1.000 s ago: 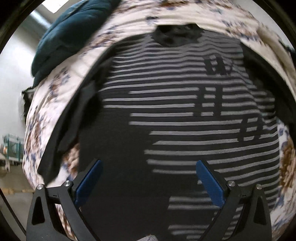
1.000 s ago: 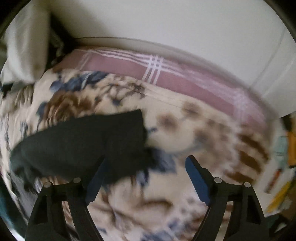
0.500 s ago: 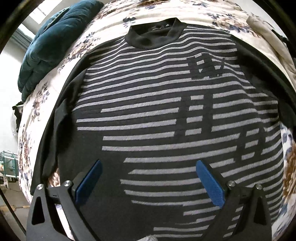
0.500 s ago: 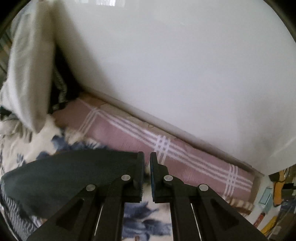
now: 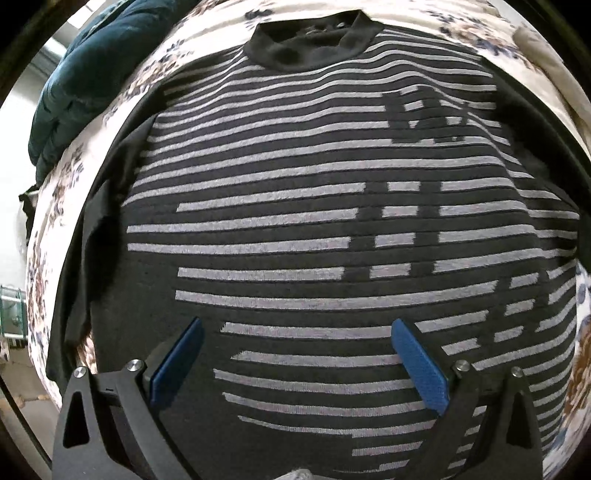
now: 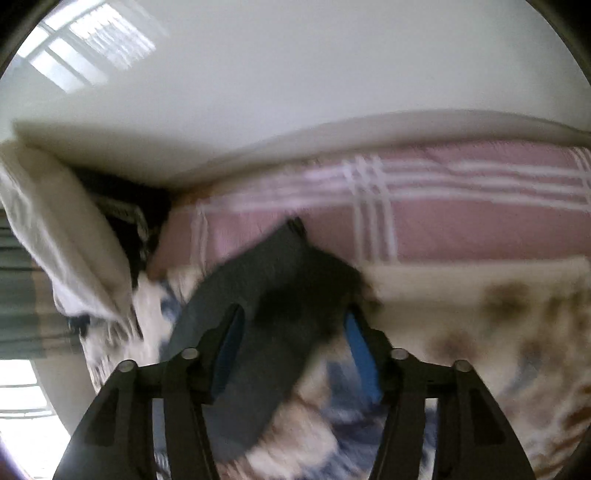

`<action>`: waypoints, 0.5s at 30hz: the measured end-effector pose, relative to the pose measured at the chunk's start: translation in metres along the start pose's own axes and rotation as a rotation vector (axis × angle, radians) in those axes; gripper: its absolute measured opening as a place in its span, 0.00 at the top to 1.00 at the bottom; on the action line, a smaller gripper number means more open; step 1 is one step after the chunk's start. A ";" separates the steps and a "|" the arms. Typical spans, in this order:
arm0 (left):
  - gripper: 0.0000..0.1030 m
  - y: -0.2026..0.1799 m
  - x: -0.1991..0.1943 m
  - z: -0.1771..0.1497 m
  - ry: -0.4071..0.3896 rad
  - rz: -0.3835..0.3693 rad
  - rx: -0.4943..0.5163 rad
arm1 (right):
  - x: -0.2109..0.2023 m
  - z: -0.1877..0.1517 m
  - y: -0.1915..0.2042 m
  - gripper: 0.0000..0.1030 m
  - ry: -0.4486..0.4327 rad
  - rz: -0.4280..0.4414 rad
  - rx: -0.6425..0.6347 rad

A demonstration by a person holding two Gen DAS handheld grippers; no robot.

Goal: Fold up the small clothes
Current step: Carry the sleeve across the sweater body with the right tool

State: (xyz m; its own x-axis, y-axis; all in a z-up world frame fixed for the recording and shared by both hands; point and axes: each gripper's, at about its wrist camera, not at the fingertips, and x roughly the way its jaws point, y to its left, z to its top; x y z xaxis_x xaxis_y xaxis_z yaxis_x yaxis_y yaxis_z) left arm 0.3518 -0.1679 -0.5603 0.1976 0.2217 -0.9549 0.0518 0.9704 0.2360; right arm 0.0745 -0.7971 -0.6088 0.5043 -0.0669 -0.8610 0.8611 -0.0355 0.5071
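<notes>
The black knit sweater with grey horizontal stripes [image 5: 317, 229] lies spread flat, front up, on the cream floral bedspread [image 5: 480, 29]; its long axis runs straight away from the left gripper [image 5: 295, 363], collar at the far end, hem nearest; that gripper hovers over the lower body with its blue pads spread wide, pinching nothing. The right gripper [image 6: 293, 350] is partly spread, with the sweater's plain dark sleeve [image 6: 269, 295] between its fingers; motion blur hides whether it grips. That sleeve lies out to the side, so the right gripper seems nearer for folding it inward.
</notes>
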 end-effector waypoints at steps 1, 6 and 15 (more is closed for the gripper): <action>0.00 0.002 0.002 0.000 0.006 0.001 -0.011 | 0.003 -0.001 0.009 0.79 -0.037 -0.030 -0.029; 0.00 0.020 0.001 0.003 0.007 -0.005 -0.065 | 0.001 -0.005 0.049 0.92 -0.135 -0.122 -0.132; 0.00 0.108 -0.010 -0.003 -0.013 0.016 -0.244 | -0.076 -0.117 0.222 0.92 -0.162 -0.016 -0.641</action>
State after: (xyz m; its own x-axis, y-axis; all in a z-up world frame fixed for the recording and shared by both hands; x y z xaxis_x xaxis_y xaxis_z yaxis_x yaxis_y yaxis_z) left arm 0.3524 -0.0652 -0.5255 0.2096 0.2373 -0.9486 -0.1889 0.9617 0.1988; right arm 0.2345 -0.6833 -0.4355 0.5178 -0.2226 -0.8260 0.7619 0.5591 0.3269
